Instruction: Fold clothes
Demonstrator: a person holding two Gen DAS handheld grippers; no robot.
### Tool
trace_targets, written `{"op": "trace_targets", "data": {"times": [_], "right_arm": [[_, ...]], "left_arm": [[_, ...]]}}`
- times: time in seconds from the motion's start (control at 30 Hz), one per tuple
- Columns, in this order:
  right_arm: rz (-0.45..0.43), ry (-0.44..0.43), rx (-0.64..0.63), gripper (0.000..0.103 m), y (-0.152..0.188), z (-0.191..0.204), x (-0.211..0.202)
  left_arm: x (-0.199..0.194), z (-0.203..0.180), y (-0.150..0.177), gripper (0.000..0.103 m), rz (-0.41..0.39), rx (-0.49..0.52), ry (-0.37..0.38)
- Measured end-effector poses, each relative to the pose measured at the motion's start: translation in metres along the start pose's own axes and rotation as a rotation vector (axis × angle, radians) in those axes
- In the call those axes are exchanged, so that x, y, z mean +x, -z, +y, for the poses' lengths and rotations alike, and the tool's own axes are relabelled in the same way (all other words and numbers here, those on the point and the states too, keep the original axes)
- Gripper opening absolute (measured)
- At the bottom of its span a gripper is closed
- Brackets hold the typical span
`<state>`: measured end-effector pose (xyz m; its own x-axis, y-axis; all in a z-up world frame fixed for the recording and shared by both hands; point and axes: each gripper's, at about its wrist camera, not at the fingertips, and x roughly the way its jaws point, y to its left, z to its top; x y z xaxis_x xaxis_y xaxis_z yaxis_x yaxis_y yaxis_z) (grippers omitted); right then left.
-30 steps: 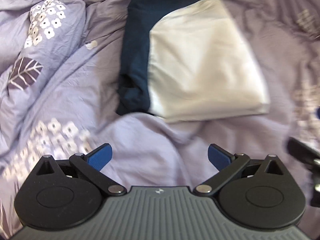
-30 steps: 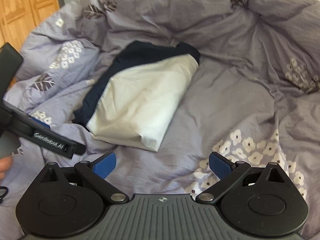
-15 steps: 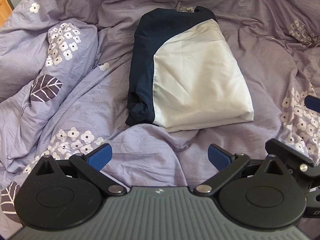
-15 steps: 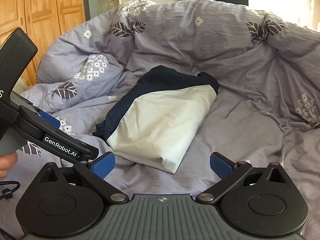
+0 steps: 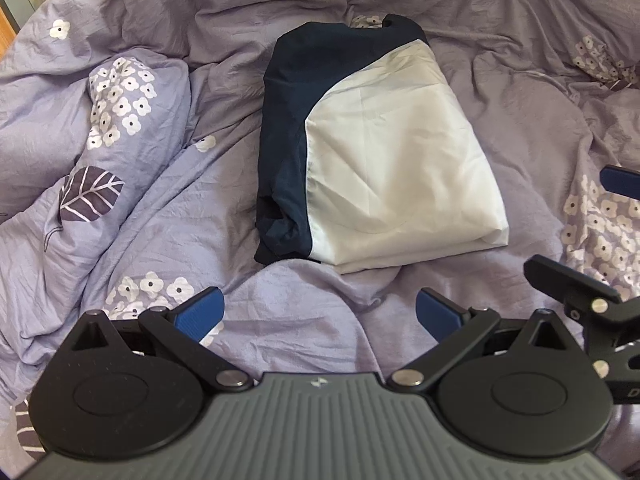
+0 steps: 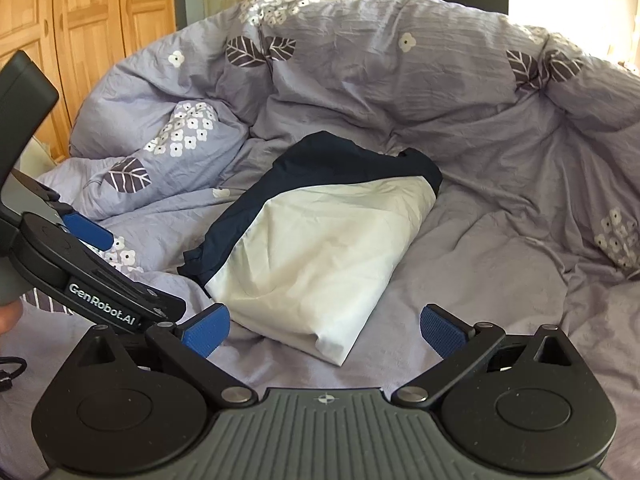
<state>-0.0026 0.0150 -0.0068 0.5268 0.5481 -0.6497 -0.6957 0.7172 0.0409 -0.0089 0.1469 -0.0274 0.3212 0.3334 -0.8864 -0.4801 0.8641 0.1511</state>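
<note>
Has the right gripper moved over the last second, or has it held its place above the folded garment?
Yes. The right gripper has pulled back and tilted up: the folded garment sits smaller, and the wooden wardrobe fills more of its view.

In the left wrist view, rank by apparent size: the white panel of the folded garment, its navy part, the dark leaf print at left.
1. White panel
2. Navy part
3. Leaf print

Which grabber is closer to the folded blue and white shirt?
Cannot really tell. Left gripper faces the folded shirt's near edge; right gripper faces its white corner. Both open, touching nothing.
</note>
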Motion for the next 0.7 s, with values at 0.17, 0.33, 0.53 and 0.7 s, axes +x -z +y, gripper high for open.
{"op": "trace_targets", "data": {"times": [0.17,0.33,0.53,0.7], "right_arm": [[0.014,0.003,0.001,0.103,0.0011,-0.0004,0.0008],[0.025,0.007,0.005,0.103,0.0027,-0.0006,0.0027],[0.032,0.007,0.013,0.103,0.004,-0.0019,0.0045],[0.033,0.005,0.015,0.103,0.0043,-0.0011,0.0047]], "left_arm": [[0.0034,-0.0016,0.0004,0.103,0.023,-0.002,0.03],[0.0038,-0.0041,0.0012,0.103,0.032,0.007,0.051],[0.0031,-0.0061,0.0006,0.103,0.038,-0.001,0.055],[0.0031,-0.0042,0.0006,0.103,0.043,-0.014,0.062]]}}
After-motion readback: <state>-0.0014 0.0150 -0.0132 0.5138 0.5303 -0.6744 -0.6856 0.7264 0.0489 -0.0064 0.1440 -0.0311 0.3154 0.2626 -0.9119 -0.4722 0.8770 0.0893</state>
